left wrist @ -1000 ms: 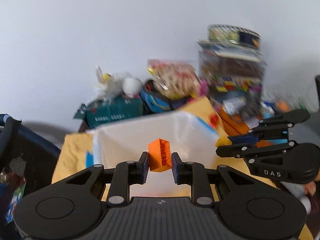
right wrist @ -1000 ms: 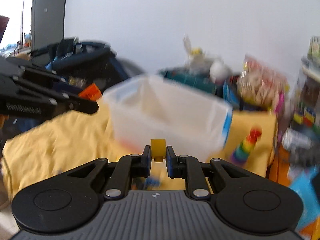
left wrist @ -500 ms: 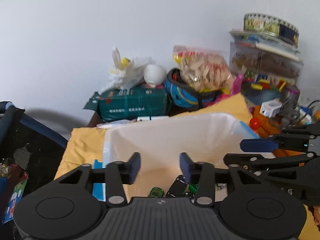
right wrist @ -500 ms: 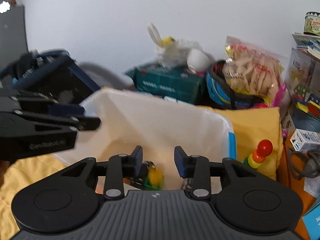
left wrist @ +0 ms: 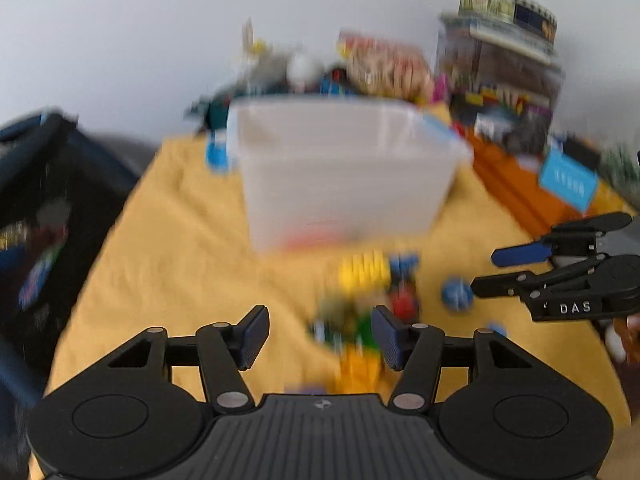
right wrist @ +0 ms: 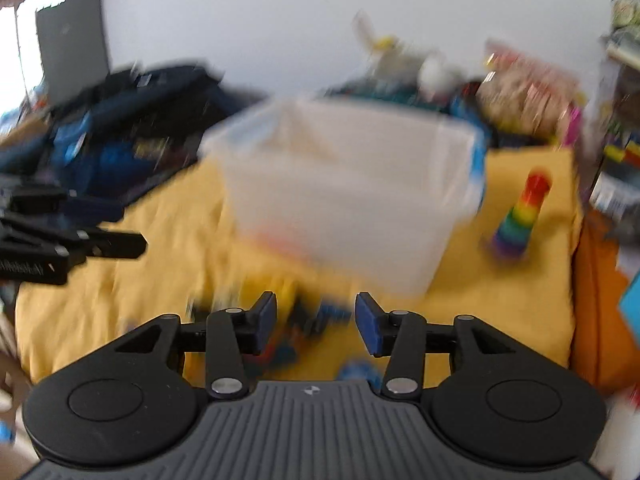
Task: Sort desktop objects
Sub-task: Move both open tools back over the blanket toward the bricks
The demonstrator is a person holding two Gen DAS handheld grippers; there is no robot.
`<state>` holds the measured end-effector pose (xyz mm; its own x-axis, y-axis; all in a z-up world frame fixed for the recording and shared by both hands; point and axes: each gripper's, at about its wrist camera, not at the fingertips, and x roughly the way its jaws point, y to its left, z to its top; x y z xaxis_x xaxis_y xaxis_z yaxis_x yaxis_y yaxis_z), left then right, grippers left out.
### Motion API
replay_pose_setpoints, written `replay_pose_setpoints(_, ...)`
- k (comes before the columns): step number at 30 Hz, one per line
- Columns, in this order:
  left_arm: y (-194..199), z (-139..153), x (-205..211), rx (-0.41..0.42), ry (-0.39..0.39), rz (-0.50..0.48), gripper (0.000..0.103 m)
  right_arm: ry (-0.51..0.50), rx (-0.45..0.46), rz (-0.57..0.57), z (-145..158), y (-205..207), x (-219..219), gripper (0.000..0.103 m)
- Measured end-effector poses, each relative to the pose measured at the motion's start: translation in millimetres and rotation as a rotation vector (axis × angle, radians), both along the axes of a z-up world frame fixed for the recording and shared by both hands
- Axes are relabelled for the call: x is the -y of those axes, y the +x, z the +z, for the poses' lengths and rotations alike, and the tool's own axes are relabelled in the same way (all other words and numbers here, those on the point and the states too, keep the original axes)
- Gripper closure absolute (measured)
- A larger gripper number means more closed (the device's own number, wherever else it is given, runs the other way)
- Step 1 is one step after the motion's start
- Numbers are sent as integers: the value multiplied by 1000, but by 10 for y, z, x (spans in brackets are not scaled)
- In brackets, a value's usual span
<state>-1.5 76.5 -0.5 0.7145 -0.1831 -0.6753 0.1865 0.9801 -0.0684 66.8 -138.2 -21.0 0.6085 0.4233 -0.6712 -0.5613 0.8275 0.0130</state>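
A translucent white bin stands on the yellow cloth. In front of it lies a blurred pile of small toys, with a yellow block, a red piece and a blue ball. My left gripper hovers low over the pile, its jaws opening and nothing between the pads. My right gripper is also over the pile with its jaws opening and empty; it shows at the right edge of the left wrist view.
A rainbow stacking toy stands right of the bin. Snack bags, boxes and a tin crowd the back wall. A dark bag lies at the left. An orange surface borders the cloth on the right.
The left gripper let go of an orange brick and the right a yellow piece over the bin. Both then opened wider, pulled back and dropped toward the toy pile in front.
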Motion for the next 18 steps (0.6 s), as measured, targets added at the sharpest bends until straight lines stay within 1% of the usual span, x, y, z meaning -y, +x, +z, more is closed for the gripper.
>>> replay_pose_setpoints(3, -197, -172, -11, -65, 15, -10, 43, -56, -50, 8, -262, -172, 29, 53)
replay_pose_setpoints(4, -277, -219, -20, -85, -1, -23, 43, -59, -83, 2, -351, -213, 44, 49)
replay_pose_setpoints(6, -393, -293, -25, -128, -28, -42, 43, -47, -150, -1, -452, -306, 92, 48)
replay_pose_setpoints(7, -433, -331, -8, -143, -27, -54, 43, -48, -173, 5, -500, -347, 106, 48)
replay_pose_setpoints(10, -552, -411, 103, -170, 29, -96, 43, -94, -171, 32, -579, -510, 117, 49)
replay_pose_setpoints(12, -590, -460, 160, -187, 43, -122, 44, -94, -159, 49, -561, -573, 123, 49)
replay_pose_setpoints(14, -585, -532, 184, -224, 36, -132, 49, -93, -147, 61, -530, -600, 111, 49)
replay_pose_setpoints(16, -568, -637, 204, -256, 32, -132, 66, -107, -130, 61, -506, -643, 105, 49)
replay_pose_setpoints(17, -562, -676, 202, -271, 20, -130, 68, -108, -124, 59, -504, -659, 113, 49)
replay_pose_setpoints(18, -567, -683, 203, -268, 10, -123, 72, -108, -122, 58, -495, -674, 125, 49)
